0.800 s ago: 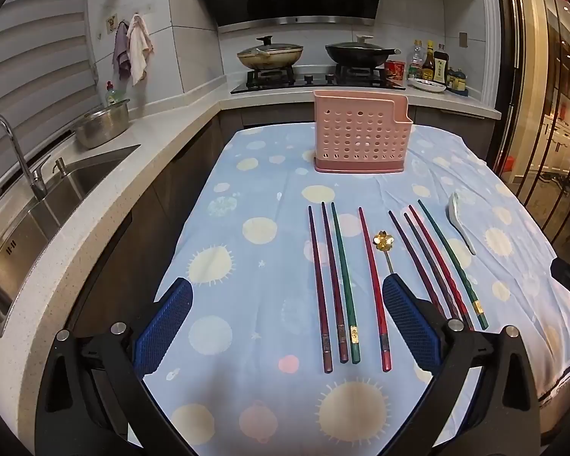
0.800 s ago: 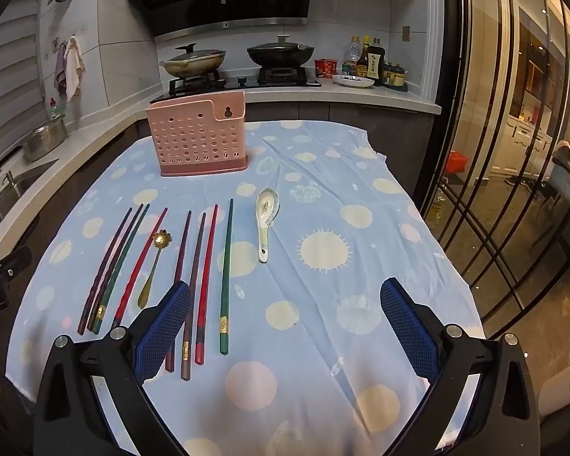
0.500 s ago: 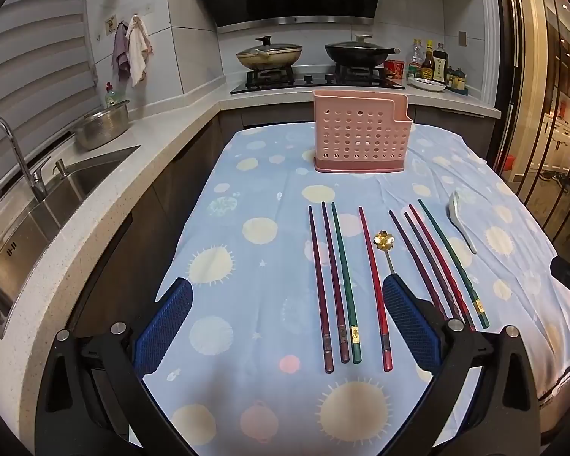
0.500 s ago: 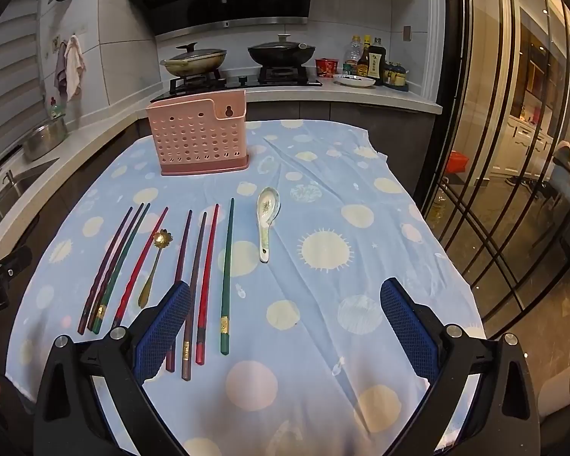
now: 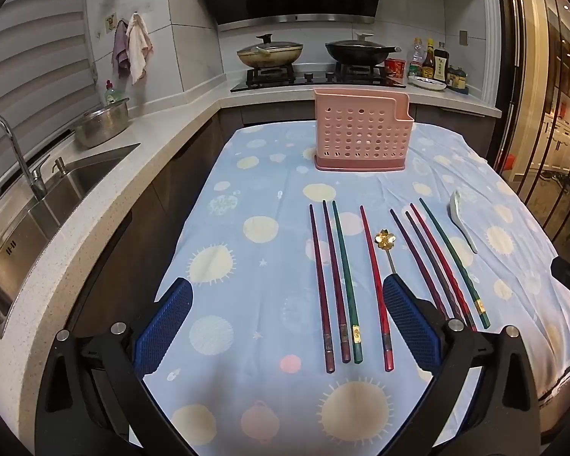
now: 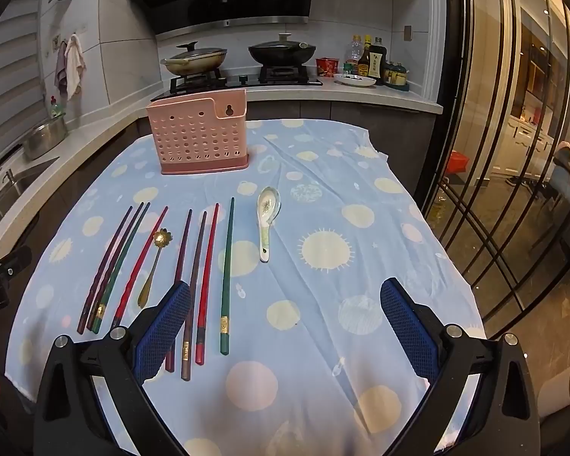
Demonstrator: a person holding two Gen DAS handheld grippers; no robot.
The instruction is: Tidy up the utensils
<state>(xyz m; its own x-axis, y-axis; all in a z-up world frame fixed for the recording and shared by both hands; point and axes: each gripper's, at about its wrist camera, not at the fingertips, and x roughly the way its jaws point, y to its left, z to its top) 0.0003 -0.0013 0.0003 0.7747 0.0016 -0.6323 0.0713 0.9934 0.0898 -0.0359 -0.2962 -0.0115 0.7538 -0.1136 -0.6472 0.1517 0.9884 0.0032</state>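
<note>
A pink perforated utensil holder [image 5: 362, 135] [image 6: 199, 138] stands at the far side of the table. Several red, maroon and green chopsticks [image 5: 344, 277] [image 6: 226, 266] lie in a row on the blue cloth. A gold flower spoon [image 5: 387, 243] [image 6: 154, 262] lies among them. A white ceramic spoon [image 5: 461, 218] [image 6: 266, 220] lies to their right. My left gripper [image 5: 287, 323] is open and empty, above the near ends of the left chopsticks. My right gripper [image 6: 285, 323] is open and empty, above the cloth beside the right chopsticks.
A sink [image 5: 30, 212] and a steel pot [image 5: 102, 127] are on the counter at the left. A stove with two pans [image 5: 311, 57] is behind the table. Sauce bottles [image 6: 372, 62] stand at the back right. Glass doors [image 6: 513, 152] are at the right.
</note>
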